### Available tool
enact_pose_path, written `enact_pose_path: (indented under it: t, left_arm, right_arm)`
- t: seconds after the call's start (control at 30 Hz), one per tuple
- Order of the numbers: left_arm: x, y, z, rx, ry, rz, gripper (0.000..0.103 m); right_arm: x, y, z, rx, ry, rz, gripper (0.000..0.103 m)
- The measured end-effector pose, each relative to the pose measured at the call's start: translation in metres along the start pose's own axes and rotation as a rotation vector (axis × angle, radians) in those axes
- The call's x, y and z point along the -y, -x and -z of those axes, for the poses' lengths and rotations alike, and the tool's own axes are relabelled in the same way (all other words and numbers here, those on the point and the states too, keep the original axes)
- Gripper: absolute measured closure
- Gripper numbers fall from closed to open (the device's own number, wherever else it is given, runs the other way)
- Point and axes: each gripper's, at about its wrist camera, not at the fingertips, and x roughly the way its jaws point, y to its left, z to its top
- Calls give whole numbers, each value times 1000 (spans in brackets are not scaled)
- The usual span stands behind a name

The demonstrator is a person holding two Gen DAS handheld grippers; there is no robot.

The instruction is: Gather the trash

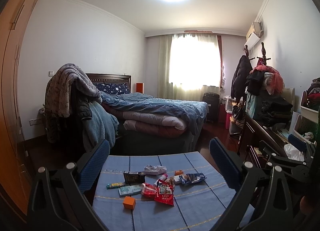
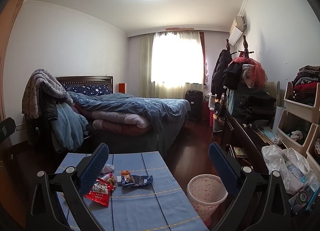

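Trash lies in a loose heap on a small table with a blue striped cloth [image 1: 192,207]: a red snack bag [image 1: 164,192], a dark blue snack bag [image 1: 192,178], a black box [image 1: 133,177], an orange box [image 1: 129,202], a green-white packet [image 1: 130,189] and a crumpled wrapper [image 1: 155,169]. My left gripper [image 1: 159,163] is open and empty, held above and short of the heap. My right gripper [image 2: 159,165] is open and empty to the right; its left finger hides part of the red bag [image 2: 100,192]. A pink dotted waste bin [image 2: 206,195] stands right of the table.
A bed [image 1: 160,111] with blue bedding fills the middle of the room. A dark dresser [image 2: 244,137] piled with clothes, a white plastic bag [image 2: 284,167] and storage bins line the right wall. Dark wood floor [image 2: 192,147] runs between the bed and the dresser.
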Motion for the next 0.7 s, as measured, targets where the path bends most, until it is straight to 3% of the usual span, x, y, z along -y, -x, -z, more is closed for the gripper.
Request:
enact_pose_path:
  t: [0.3,0.7]
  left_arm:
    - [7,-2,5,-14,-2,-7,3]
    - [5,-18,3,-45,8,-14,3]
  right_arm:
    - [-5,-2,10,-15,4,-2,3]
    - [-4,-22,-1,-68,11,-12,3]
